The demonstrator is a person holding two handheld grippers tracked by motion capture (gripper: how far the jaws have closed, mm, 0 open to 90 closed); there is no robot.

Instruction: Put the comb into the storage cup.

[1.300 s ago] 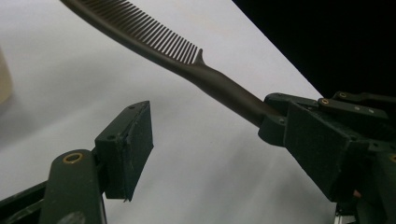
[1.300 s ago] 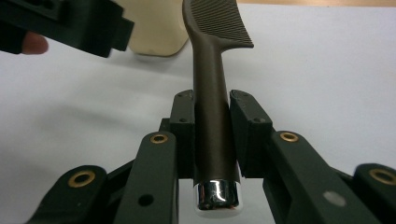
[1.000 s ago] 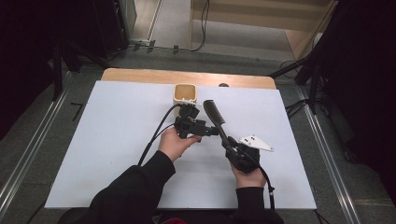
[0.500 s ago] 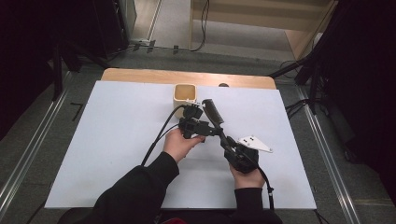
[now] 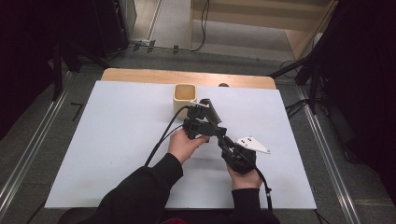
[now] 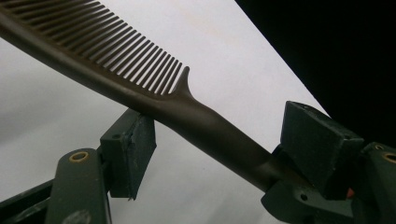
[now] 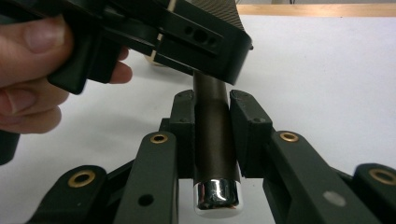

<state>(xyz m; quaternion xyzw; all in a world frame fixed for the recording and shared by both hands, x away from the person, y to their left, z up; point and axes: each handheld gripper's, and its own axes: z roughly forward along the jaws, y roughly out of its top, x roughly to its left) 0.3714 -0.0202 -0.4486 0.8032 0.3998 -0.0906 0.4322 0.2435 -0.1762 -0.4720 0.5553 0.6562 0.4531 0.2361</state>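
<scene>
A dark brown comb [image 7: 212, 126] with a chrome-capped handle end is held up off the table, my right gripper [image 7: 212, 100] shut on its handle. From above, the comb [image 5: 211, 110] slants away from the right gripper [image 5: 221, 137] toward the back. My left gripper [image 5: 200, 125] sits across the comb from the left. Its pads [image 6: 136, 148] stand wide apart, and the comb's neck [image 6: 205, 122] runs between them, unsqueezed, just below the teeth. The left gripper's body [image 7: 187, 32] hangs over the handle in the right gripper view.
A small cream square cup [image 5: 185, 95] stands upright just behind the grippers. A white sheet [image 5: 116, 135] covers the table, with a wooden edge [image 5: 140, 74] at the back. Dark floor and metal rails flank both sides.
My left gripper has edged slightly right, closer over the comb. The right hand and the comb have stayed put.
</scene>
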